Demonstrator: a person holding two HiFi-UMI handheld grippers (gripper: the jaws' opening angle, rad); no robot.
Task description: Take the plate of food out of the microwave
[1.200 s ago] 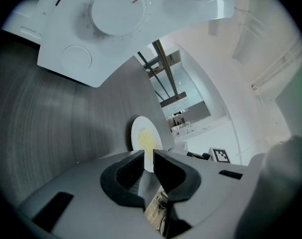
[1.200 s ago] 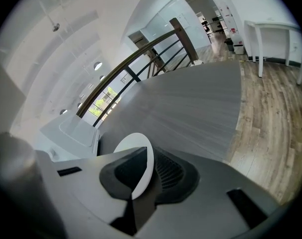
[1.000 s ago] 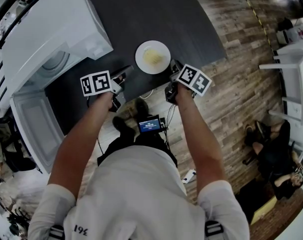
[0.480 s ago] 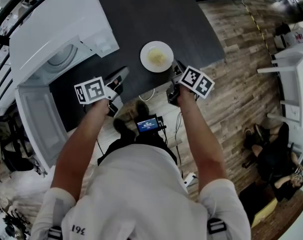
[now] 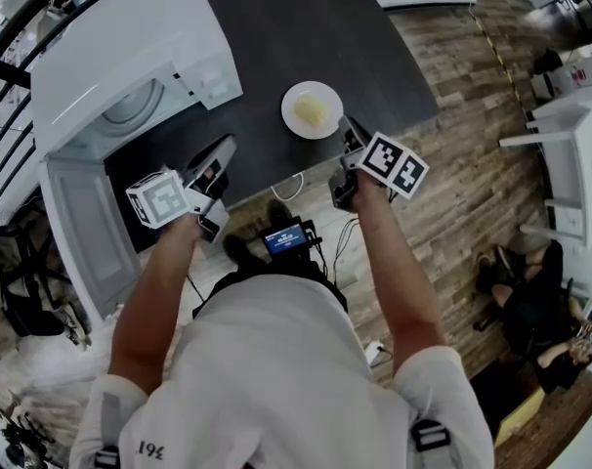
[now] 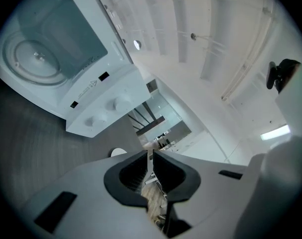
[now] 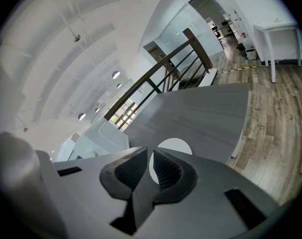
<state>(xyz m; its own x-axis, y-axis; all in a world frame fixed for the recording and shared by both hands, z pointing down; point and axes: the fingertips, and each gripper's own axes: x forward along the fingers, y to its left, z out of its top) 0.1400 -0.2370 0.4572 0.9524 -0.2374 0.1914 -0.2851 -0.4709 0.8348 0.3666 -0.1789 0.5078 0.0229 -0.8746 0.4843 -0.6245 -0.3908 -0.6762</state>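
The person is holding the left gripper [image 6: 150, 156] over the near edge of the bench [image 5: 306, 27], right in front of the open microwave [image 5: 130, 47]. Its jaws are pressing together and are holding nothing. The right gripper [image 7: 151, 157] is hanging over the near edge too, just on this side of the plate [image 5: 294, 115]. Its jaws are standing a little bit apart with nothing between them. The plate is showing through the gap, farther off. Neither gripper is touching the plate.

The plate is sitting flat on the bench, close to the near edge. It is to the right of the microwave and fully outside it. The yellow food [image 5: 314, 111] is lying in the middle of the plate.

Farther left, the microwave is standing on the bench. Its door [image 5: 81, 228] is hanging wide open and sticking out past the near edge. Inside, the round glass tray [image 5: 130, 115] is sitting bare.

I think the taking-out job is looking done, because the plate is resting on the bench and both grippers are staying clear of it. The plate is needing nothing more. If anything is coming next, it is probably closing the door. The left gripper is nearest, so it would be pushing the door's outer side gently, while the right gripper is keeping away from the plate.
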